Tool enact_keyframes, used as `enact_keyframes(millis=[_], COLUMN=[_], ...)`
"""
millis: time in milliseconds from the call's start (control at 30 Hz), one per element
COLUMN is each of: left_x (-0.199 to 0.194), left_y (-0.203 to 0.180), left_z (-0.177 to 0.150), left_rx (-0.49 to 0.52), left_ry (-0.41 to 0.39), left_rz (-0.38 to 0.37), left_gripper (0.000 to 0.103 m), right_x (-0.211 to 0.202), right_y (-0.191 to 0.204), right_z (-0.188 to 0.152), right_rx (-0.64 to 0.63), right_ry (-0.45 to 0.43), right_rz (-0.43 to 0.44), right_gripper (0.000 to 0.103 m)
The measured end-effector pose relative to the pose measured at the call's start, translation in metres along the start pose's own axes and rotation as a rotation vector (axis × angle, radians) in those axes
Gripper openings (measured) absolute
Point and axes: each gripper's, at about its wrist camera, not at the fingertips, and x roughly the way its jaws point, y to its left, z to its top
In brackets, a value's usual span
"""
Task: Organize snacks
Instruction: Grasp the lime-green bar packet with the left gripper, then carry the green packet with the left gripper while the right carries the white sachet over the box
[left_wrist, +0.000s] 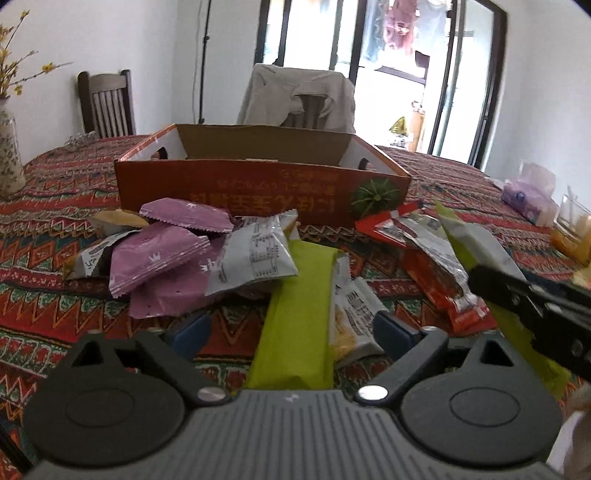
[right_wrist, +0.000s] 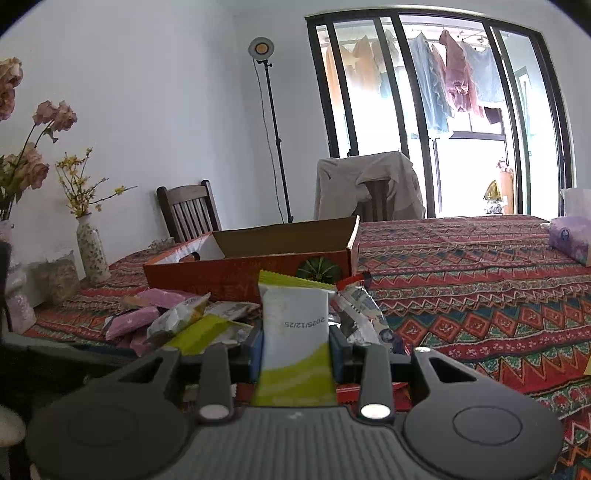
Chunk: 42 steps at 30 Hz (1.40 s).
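A table with a patterned red cloth (right_wrist: 480, 295) stands in a white room with glass doors and wooden chairs. On it sits an open orange cardboard box (left_wrist: 258, 188), and a heap of snack packets lies just in front of the box. The right gripper (right_wrist: 295, 347) pinches a white and lime packet (right_wrist: 295, 325) upright between its pads. The left gripper (left_wrist: 291, 328) is spread wide over a lime packet (left_wrist: 295, 314) lying flat, not pressing it. Only the left view shows the purple packets (left_wrist: 159, 254) clearly; only the right view shows a floor lamp (right_wrist: 262, 50).
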Motion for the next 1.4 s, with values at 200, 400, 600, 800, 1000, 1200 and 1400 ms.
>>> enact_keyframes(millis=[200,400,600,800,1000,1200,1400], left_x=[0.018,0.014,0.002,-0.021,-0.046,-0.054,-0.048], left_y=[0.002,-0.002,-0.007,-0.007,-0.002,0.007,0.024], left_z=[0.006,0.005,0.003,0.004,0.015,0.032,0.055], left_rx=[-0.046,-0.025,0.022,0.036,0.021,-0.01,-0.057], left_ry=[0.058,0.03,-0.017,-0.084,-0.169,-0.226,-0.245], left_rz=[-0.038,-0.055,-0.063,-0.1,-0.145,-0.157,-0.161], left_gripper=[0.063,0.04,0.038,0.038,0.038,0.038,0.038], right_x=[-0.001,-0.001,-0.004,-0.008,-0.012,-0.008,0.007], right_y=[-0.003,-0.005,0.0,0.006,0.012,0.021,0.029], right_z=[-0.002,-0.003,-0.004,-0.002,0.006,0.019,0.039], right_rx=[0.016,0.023,0.022,0.014,-0.001,-0.007,-0.01], right_ry=[-0.004,0.0,-0.007,-0.019,-0.04,-0.062,-0.087], right_rz=[0.004,0.0,-0.005,-0.015,-0.025,-0.026,-0.03], right_gripper=[0.034,0.034,0.034,0.034,0.034,0.034,0.034])
